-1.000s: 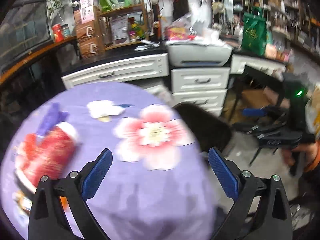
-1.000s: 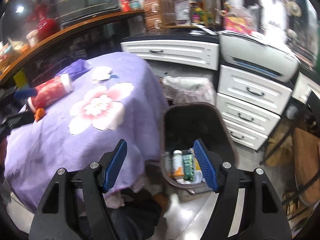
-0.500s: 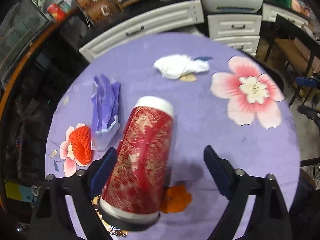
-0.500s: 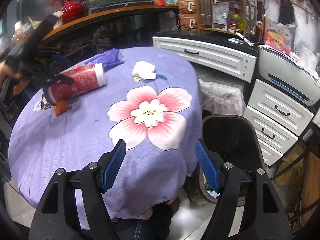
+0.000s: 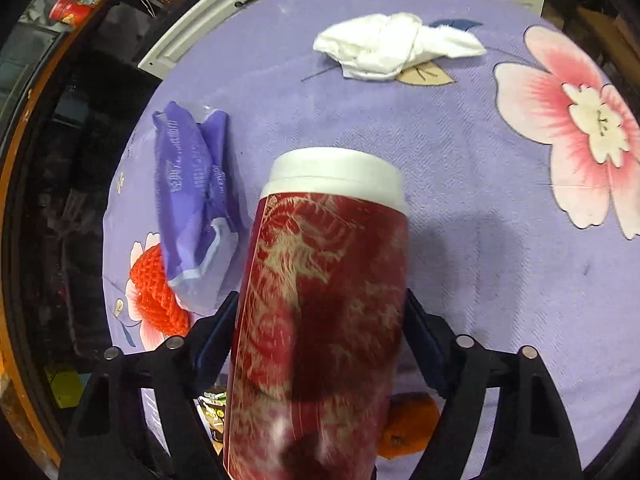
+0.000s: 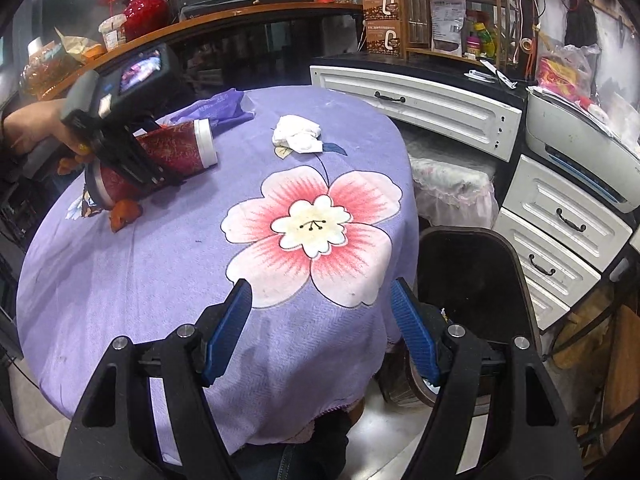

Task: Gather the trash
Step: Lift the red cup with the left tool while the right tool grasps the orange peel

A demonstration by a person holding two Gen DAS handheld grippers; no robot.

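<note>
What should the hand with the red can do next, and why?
Probably squeeze the left gripper fully onto the red canister, then lift. Its jaws have just been closing around the can, which lies on the purple tablecloth; the bin waits beside the table.

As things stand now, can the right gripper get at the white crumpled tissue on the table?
Probably yes: the right gripper is open and empty, and only bare purple cloth lies between it and the tissue.

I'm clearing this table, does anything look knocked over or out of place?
Yes: the red canister lies on its side on the purple tablecloth, between the left gripper fingers. A crumpled white tissue and an orange peel lie loose nearby.
</note>
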